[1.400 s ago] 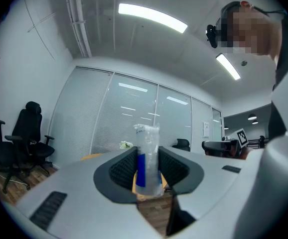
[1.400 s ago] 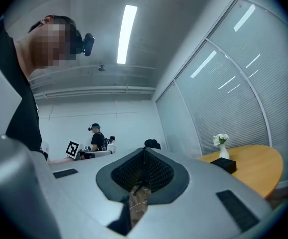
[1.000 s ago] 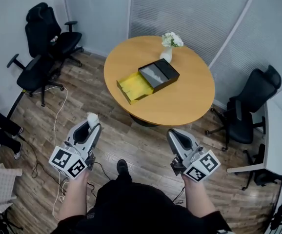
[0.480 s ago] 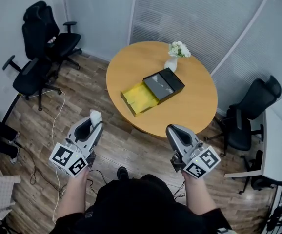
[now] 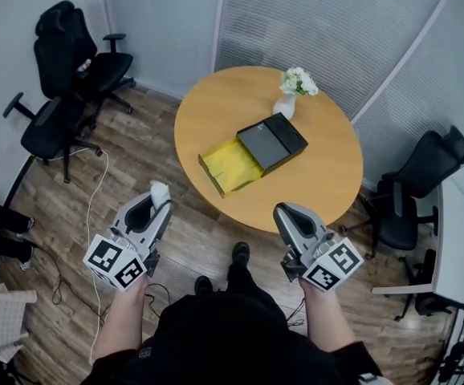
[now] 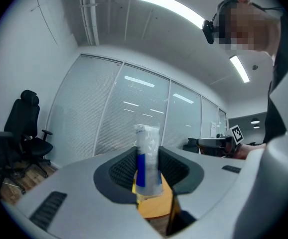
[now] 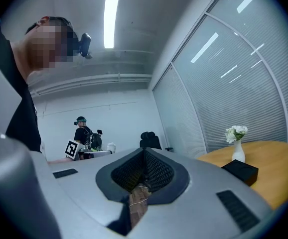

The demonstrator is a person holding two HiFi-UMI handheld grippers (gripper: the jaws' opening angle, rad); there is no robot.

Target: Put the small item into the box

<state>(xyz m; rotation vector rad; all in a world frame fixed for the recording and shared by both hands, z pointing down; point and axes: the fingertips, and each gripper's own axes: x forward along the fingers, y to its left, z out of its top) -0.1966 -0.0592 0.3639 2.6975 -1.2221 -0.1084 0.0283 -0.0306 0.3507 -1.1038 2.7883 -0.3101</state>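
Gripping a small clear-wrapped packet with a blue band [image 6: 147,156], the left hand-held gripper [image 5: 156,202] hovers well short of the open black-and-yellow box [image 5: 252,152] on the round wooden bench [image 5: 328,175]; the right hand-held gripper [image 5: 285,214] is clenched, empty.

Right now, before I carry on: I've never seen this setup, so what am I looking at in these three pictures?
No robot: a person holds a hand-held gripper in each hand. The head view comes from a camera on their head, looking down; the left hand-held gripper and right hand-held gripper show at its bottom. The two gripper views come from cameras riding on each tool, looking along its jaws. On the round table lie an open box, yellow inside, its black lid against it, and a vase of white flowers. The left one is clamped on the small item, a clear packet with a blue band. The right one's jaws are together, empty.
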